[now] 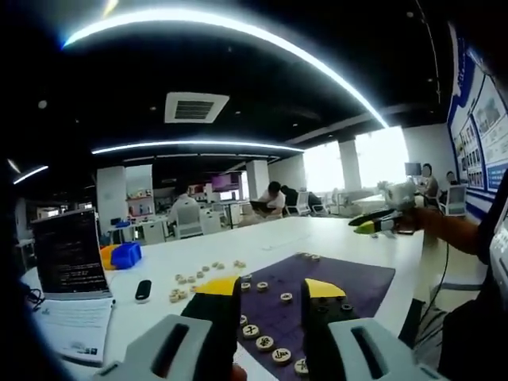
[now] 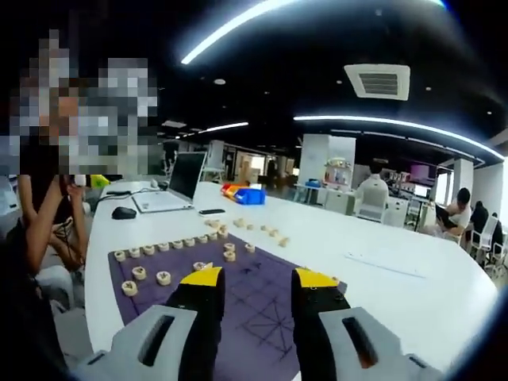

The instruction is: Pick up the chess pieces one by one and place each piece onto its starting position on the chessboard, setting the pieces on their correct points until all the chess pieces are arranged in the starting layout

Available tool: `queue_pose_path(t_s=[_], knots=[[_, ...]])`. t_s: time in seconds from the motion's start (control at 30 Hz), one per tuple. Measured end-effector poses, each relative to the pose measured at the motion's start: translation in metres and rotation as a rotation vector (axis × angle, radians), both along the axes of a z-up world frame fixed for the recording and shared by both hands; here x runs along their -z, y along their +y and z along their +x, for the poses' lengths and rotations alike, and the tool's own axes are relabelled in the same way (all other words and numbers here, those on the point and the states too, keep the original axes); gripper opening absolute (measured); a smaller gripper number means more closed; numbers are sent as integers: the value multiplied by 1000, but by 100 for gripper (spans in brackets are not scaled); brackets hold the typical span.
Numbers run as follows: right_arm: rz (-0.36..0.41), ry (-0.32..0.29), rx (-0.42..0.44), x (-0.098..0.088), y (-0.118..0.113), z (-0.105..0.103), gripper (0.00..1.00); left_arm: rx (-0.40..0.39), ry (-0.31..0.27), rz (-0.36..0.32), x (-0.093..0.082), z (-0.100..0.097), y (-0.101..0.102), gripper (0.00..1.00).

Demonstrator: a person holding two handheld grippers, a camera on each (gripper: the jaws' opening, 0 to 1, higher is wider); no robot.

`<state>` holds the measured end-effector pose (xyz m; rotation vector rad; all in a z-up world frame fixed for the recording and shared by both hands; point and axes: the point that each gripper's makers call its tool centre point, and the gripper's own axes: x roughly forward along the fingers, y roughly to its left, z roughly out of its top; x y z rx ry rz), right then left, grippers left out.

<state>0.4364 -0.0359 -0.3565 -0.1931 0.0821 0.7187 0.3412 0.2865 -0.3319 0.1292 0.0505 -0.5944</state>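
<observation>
While both grippers are being held above the purple chessboard (image 2: 262,298), no piece is being carried: the left gripper (image 1: 271,295) and the right gripper (image 2: 254,284) are each being kept with jaws parted and empty. Placed pieces (image 2: 163,248) are being lined along the board's far edge, and loose pieces (image 1: 190,279) are lying on the white table (image 1: 262,238) just beside it. By judgement, a pick is being prepared; next, one loose disc needs to be straddled and gripped.
</observation>
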Motion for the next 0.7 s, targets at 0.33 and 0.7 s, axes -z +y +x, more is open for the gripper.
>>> queue_pose_path(t_s=[0.33, 0.7], knots=[[-76, 13, -91, -3, 61, 21, 34, -151, 5, 28, 3, 9, 33, 32], [-148, 114, -184, 21, 141, 55, 34, -262, 26, 92, 12, 13, 58, 32]])
